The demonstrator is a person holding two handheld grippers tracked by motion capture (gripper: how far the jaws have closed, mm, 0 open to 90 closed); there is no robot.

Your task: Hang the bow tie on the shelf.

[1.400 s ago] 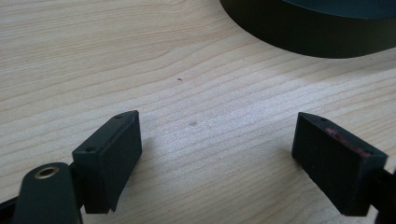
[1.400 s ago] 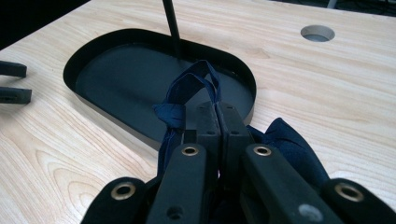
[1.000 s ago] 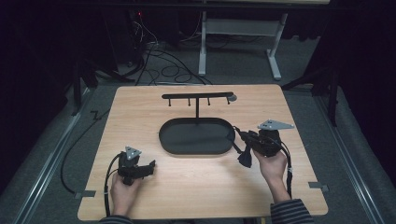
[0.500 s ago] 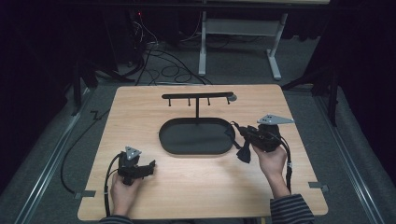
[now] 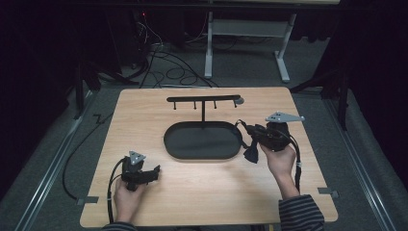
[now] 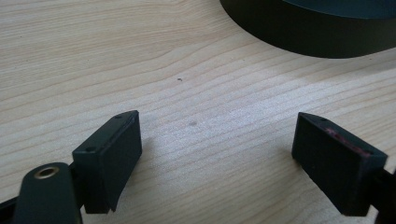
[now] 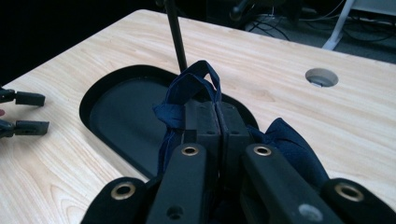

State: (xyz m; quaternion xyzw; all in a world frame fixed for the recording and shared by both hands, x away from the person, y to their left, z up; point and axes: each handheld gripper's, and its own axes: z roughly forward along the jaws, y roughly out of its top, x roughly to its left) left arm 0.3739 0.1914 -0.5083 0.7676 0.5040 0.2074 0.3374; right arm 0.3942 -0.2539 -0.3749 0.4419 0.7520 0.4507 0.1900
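Observation:
A dark blue cloth pouch with a loop (image 7: 187,86) is clamped between the jaws of my right gripper (image 7: 218,109), which is shut on it. In the high view the right gripper (image 5: 244,129) hovers just right of the black oval tray (image 5: 169,144), and the pouch (image 5: 251,154) dangles under it. A black T-shaped rack (image 5: 203,99) with several pegs rises from the tray's far edge. My left gripper (image 5: 155,172) rests low at the table's front left. Its jaws (image 6: 217,140) stand wide open over bare wood, with the tray wall (image 6: 308,32) ahead.
The wooden table (image 5: 144,110) has a round cable hole (image 7: 322,77) at its far right. Cables trail from both grippers. Grey floor, loose cables and a white desk frame (image 5: 245,38) lie beyond the table. The left gripper (image 7: 25,112) appears far off in the right gripper view.
The right gripper, with the pouch in it, has shifted slightly up and away from me. The left gripper has stayed where it was.

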